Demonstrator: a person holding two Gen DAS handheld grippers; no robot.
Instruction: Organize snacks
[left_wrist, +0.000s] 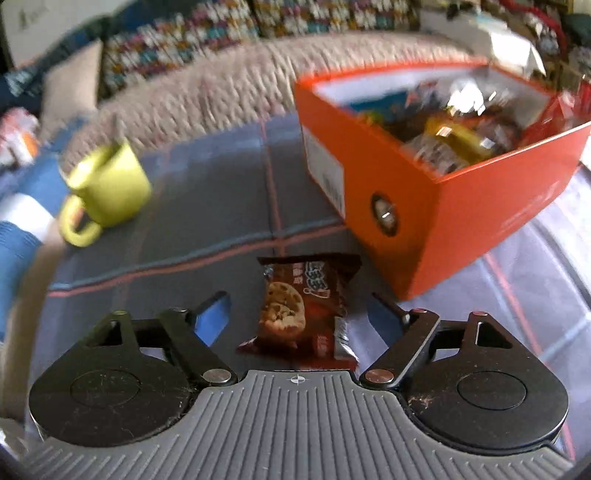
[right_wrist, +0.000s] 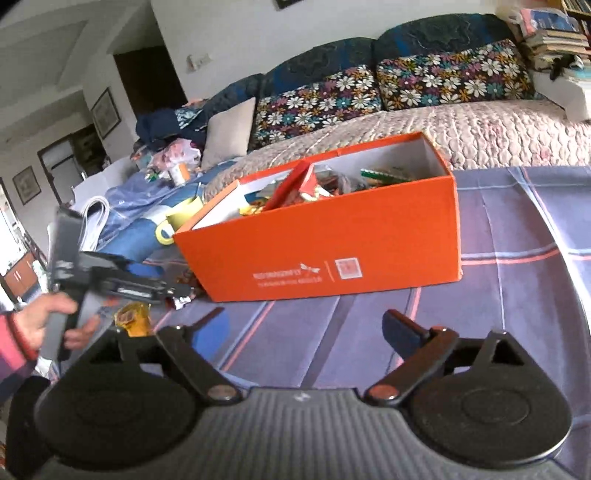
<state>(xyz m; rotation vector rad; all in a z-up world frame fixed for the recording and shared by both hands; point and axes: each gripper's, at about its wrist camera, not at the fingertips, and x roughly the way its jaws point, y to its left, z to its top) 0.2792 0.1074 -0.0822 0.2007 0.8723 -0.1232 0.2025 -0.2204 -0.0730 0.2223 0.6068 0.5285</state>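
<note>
Left wrist view: the left gripper (left_wrist: 299, 314) is pointing down at a plaid tablecloth (left_wrist: 207, 221), its jaws standing apart with a cookie packet (left_wrist: 303, 314) lying between them. The fingers (left_wrist: 212, 314) are clear of the wrapper on both sides — nothing is being gripped. The packet, brown with a chocolate-chip cookie printed on it, is resting flat on the cloth just in front of the near corner of an orange box (left_wrist: 461, 221). The box is sitting open on the table and holding a jumble of wrapped snacks (left_wrist: 450, 144); blur is hiding their details. A yellow-green mug (left_wrist: 107, 188) is standing upright on the cloth to the left, well apart from the packet.

Right wrist view: the right gripper (right_wrist: 306, 328) is hovering over bare tablecloth (right_wrist: 517, 236), its jaws spread wide and empty. The orange box (right_wrist: 332, 251) is lying beyond it, long side facing the camera, with white printing on that side. At the left edge a hand (right_wrist: 40, 321) is holding the other gripper (right_wrist: 110, 280), which is reaching toward the box's left end, where crinkled wrappers are showing beside it. A small yellow-wrapped snack (right_wrist: 133, 317) is lying on the cloth near that hand. A sofa (right_wrist: 406, 122) with floral cushions is standing behind the table.
</note>
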